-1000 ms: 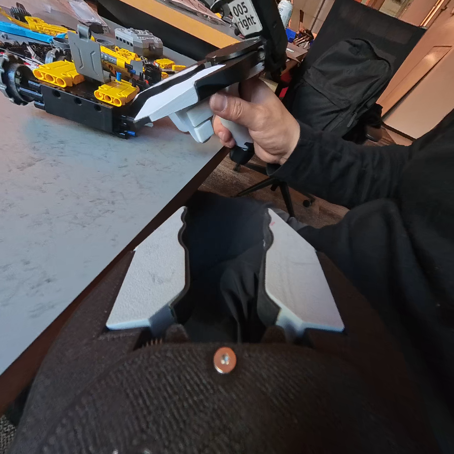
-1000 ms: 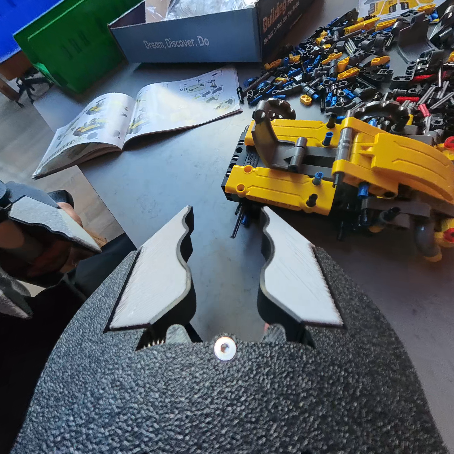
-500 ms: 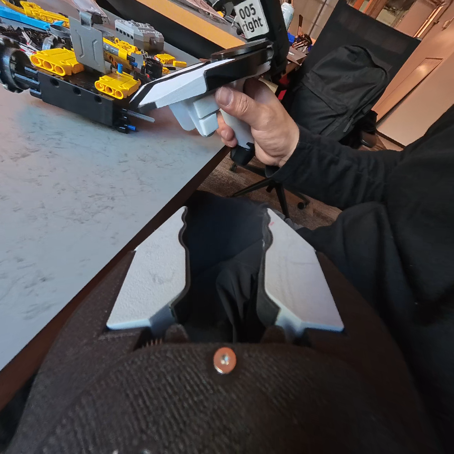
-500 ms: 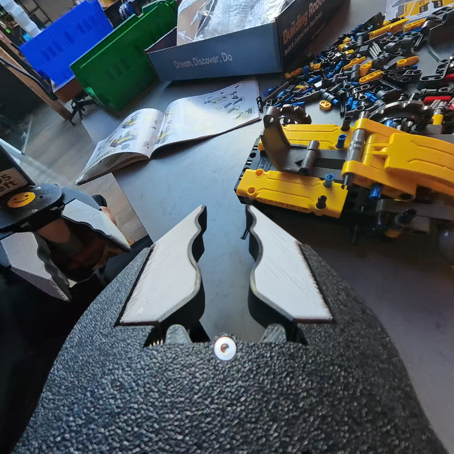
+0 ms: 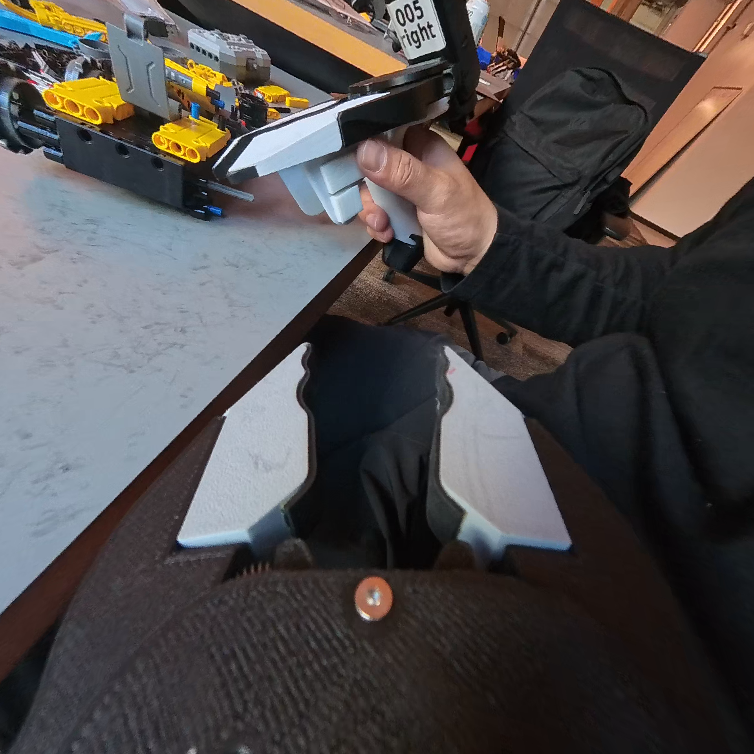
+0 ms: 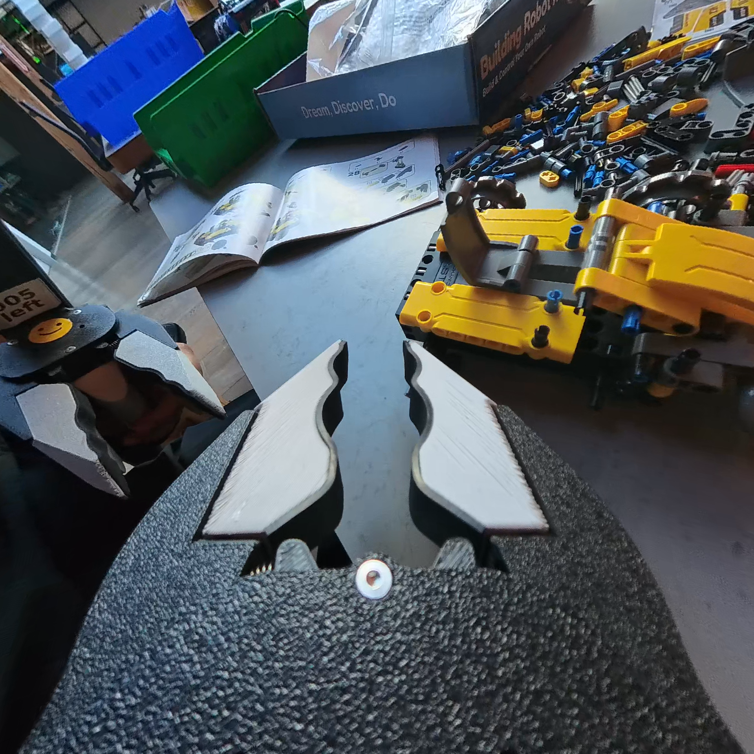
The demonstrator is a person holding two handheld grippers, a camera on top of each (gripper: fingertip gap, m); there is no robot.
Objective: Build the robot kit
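Observation:
A yellow and black brick-built vehicle (image 6: 530, 310) stands on the grey table (image 6: 326, 293); it also shows in the left wrist view (image 5: 122, 134). My right gripper (image 6: 375, 351) hovers over the table just left of the vehicle's near end. It is empty, with its jaws a narrow gap apart. In the left wrist view a hand (image 5: 432, 196) holds it, its tip (image 5: 228, 167) close to the vehicle's end. My left gripper (image 5: 375, 355) is open and empty, off the table edge over a person's dark clothing. It also shows in the right wrist view (image 6: 167, 449).
An open instruction booklet (image 6: 306, 212) lies beyond the grippers. A dark cardboard box (image 6: 367, 98) with foil bags stands behind it. A pile of loose small parts (image 6: 612, 134) covers the far right. Green (image 6: 212, 118) and blue (image 6: 130, 81) bins stand past the table. A black backpack (image 5: 571, 138) rests on a chair.
My right gripper has drawn back and to the left of the vehicle, and its jaws have narrowed. My left gripper has stayed open and hardly moved.

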